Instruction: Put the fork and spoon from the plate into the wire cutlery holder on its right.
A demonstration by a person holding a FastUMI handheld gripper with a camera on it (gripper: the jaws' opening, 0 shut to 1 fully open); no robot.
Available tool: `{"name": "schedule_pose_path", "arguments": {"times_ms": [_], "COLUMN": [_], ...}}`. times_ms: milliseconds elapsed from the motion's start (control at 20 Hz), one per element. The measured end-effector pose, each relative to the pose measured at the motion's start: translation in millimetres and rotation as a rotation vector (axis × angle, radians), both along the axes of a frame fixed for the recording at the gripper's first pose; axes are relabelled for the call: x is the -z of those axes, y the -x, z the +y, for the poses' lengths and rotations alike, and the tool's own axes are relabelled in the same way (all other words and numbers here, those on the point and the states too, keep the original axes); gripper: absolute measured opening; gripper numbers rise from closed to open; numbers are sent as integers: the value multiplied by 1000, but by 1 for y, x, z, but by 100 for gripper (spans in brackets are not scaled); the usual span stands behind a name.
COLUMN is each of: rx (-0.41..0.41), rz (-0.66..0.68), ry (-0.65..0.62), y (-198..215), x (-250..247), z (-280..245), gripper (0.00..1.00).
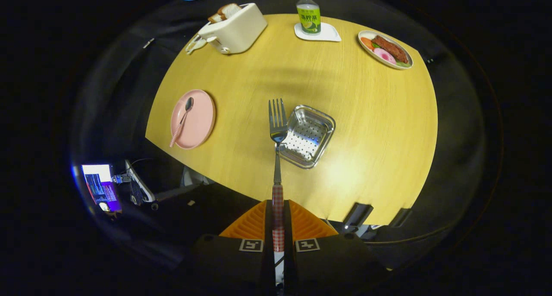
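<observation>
1. Gripper [278, 227] fingers are pressed together on the checked handle of the fork [277, 127], so the fork stands out straight ahead of them with its tines far forward, high above the table [366, 127].
2. I judge the hold is low on the handle so that the long free end can go first into the wire cutlery holder [307, 135]. The fork's head shows just beside the near left rim of this holder, but the height between them I cannot tell.
3. On the pink plate [193, 119], well to the left of the holder, the spoon [182, 121] lies slanted with its bowl away from the gripper. It is not yet moved, so I think about half of the task remains.
4. At the far side of the table stand a toaster [235, 28] with bread, a bottle [308, 14] on a white coaster [318, 32], and a dish of food [385, 49].
5. How deep the handle end goes between the fingers is hidden. Below the near table edge all is dark, except a lit screen [101, 187], and the things beside it I cannot make out.
</observation>
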State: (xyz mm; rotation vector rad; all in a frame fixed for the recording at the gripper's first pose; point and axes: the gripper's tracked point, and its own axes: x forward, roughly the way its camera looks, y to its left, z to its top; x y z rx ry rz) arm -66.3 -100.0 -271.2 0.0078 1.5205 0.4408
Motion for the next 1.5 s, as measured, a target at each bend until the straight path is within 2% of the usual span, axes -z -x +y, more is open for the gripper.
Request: {"name": "schedule_pose_path", "arguments": {"times_ms": [150, 350, 550, 700, 1050, 1200, 1350, 1500], "rx": [-62, -88, -60, -40, -21, -12, -4, 14], "rz": [147, 299, 402, 437, 396, 315, 206, 71], "ry": [80, 128, 202, 213, 185, 138, 98, 12], "y": [3, -12, -31, -41, -57, -67, -73, -79], "x": [17, 28, 40, 48, 55, 46, 24, -7], "z": [-20, -20, -23, -16, -6, -5, -5, 16], "gripper": [12, 12, 12, 12, 16, 17, 26, 26]}}
